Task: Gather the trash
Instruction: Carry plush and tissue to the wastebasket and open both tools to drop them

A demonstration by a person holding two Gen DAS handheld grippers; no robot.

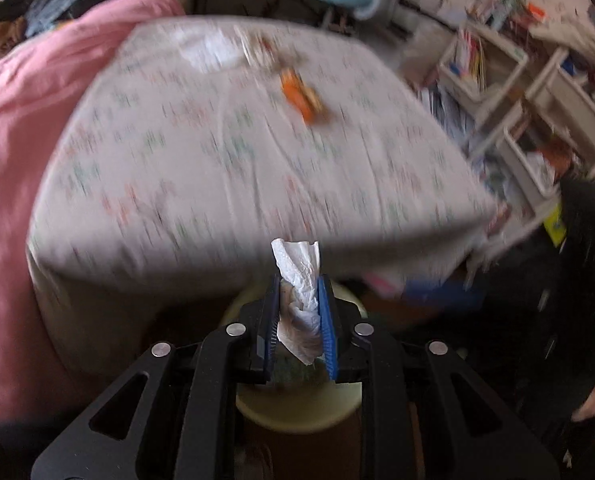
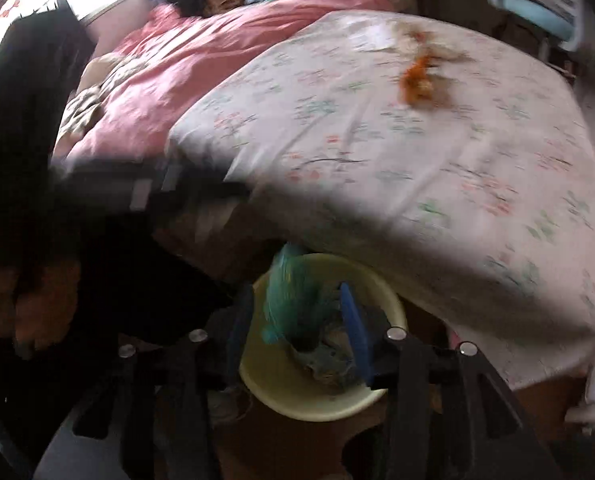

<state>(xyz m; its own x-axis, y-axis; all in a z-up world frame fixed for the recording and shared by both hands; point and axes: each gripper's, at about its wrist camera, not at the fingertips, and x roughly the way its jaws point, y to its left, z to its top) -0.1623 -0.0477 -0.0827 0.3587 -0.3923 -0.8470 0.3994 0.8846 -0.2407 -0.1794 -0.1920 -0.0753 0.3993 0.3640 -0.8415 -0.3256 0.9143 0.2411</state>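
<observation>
My left gripper [image 1: 299, 279] is shut on a crumpled white tissue [image 1: 297, 256], which sticks out past its fingertips. Below it sits a round cream bin [image 1: 297, 416] beside the bed. In the right wrist view my right gripper [image 2: 295, 286] hangs over the same bin [image 2: 281, 394], jaws apart. A teal wrapper [image 2: 293, 300] sits loosely between its blue fingers, over the bin's mouth, and other scraps lie inside. More trash lies on the floral sheet: an orange wrapper [image 1: 303, 98], a white tissue [image 1: 211, 52] and a pale wrapper [image 1: 257, 50].
The bed with its floral sheet [image 1: 217, 160] and pink duvet [image 1: 13, 140] fills the view behind the bin. White shelves of books and boxes [image 1: 497, 80] stand at the right. A black sleeve and a hand [image 2: 37, 308] are at the left of the right wrist view.
</observation>
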